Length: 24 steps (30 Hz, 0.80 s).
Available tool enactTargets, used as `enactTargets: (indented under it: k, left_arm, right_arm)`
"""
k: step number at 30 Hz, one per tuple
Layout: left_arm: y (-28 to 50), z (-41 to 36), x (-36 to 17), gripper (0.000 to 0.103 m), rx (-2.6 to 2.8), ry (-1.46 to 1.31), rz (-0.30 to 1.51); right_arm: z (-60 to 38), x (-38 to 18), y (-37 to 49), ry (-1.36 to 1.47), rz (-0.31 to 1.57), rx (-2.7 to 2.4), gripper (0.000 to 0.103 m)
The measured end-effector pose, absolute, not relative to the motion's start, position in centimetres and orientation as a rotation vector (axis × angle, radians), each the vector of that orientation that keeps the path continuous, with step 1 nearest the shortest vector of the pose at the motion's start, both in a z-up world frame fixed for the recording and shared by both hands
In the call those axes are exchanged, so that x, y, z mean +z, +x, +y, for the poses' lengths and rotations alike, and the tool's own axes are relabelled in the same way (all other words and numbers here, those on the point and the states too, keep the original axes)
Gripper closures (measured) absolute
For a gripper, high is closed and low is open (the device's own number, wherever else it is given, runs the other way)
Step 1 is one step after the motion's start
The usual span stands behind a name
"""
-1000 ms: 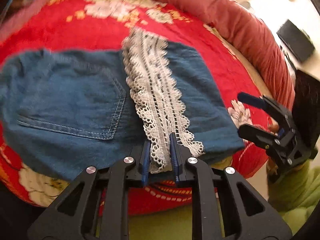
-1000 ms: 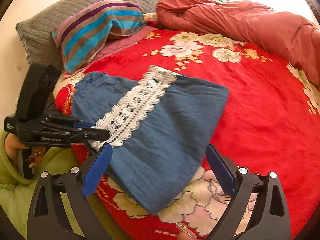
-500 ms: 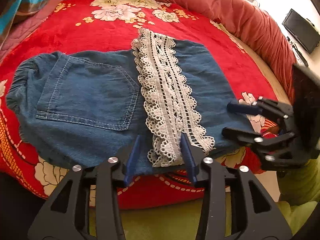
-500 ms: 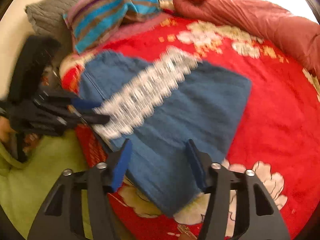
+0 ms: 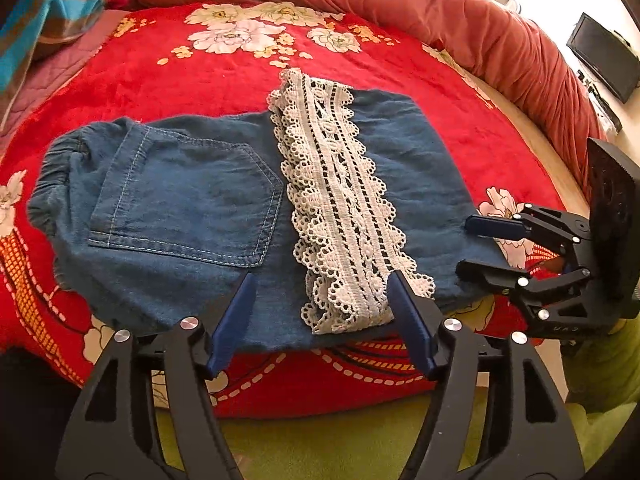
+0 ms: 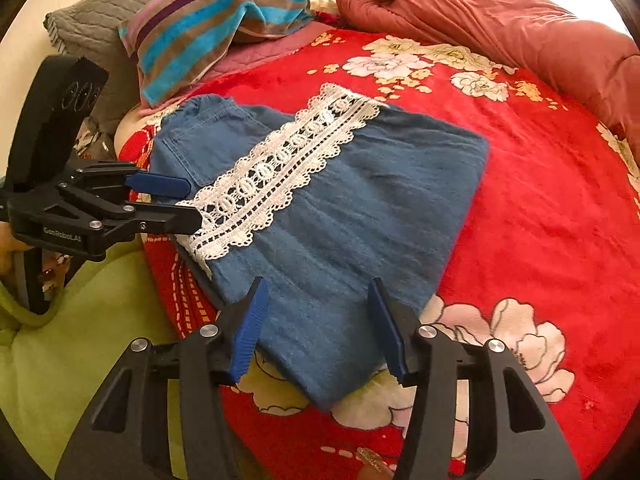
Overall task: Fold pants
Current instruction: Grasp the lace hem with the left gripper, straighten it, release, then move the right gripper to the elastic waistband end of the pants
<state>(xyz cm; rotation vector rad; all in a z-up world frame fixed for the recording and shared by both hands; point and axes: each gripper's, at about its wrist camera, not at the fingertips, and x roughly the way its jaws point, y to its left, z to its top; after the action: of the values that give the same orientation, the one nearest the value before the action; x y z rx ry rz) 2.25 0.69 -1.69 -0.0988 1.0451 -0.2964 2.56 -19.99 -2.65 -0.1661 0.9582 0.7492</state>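
The blue denim pants lie folded on the red flowered blanket, back pocket up, with a white lace hem band laid across the middle. They also show in the right wrist view. My left gripper is open and empty at the near edge, its fingers either side of the lace end. My right gripper is open and empty over the folded right end. In the left wrist view, the right gripper sits at that right end.
A rolled rust-red quilt lies along the far side of the bed. A striped pillow and a grey pillow lie at the head. A black screen stands off the bed. Green cloth is below the bed edge.
My left gripper let go of the lace end and opened wide, drawing back slightly. My right gripper narrowed somewhat and moved in over the folded end of the pants.
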Motion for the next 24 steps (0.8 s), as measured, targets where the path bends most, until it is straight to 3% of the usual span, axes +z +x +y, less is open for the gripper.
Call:
enactTargets:
  k: [6,12,24]
  left_arm:
    - [2.0,0.4,-1.0,0.026,-0.27,-0.068,1.02]
    - [1.5,0.6,-0.1,0.013,-0.236,-0.052,0.991]
    - [0.6,2.4,1.2,0.01,-0.135,-0.036,0.947]
  right_arm:
    - [-21.1,-1.6,2.8,-0.143,0.934,0.729,0.043]
    - [-21.6,-0.6,3.1,-0.132,0.908,0.697,0.021]
    - [-21.8,1.3,3.7,-0.101,0.878,0.662,0.02]
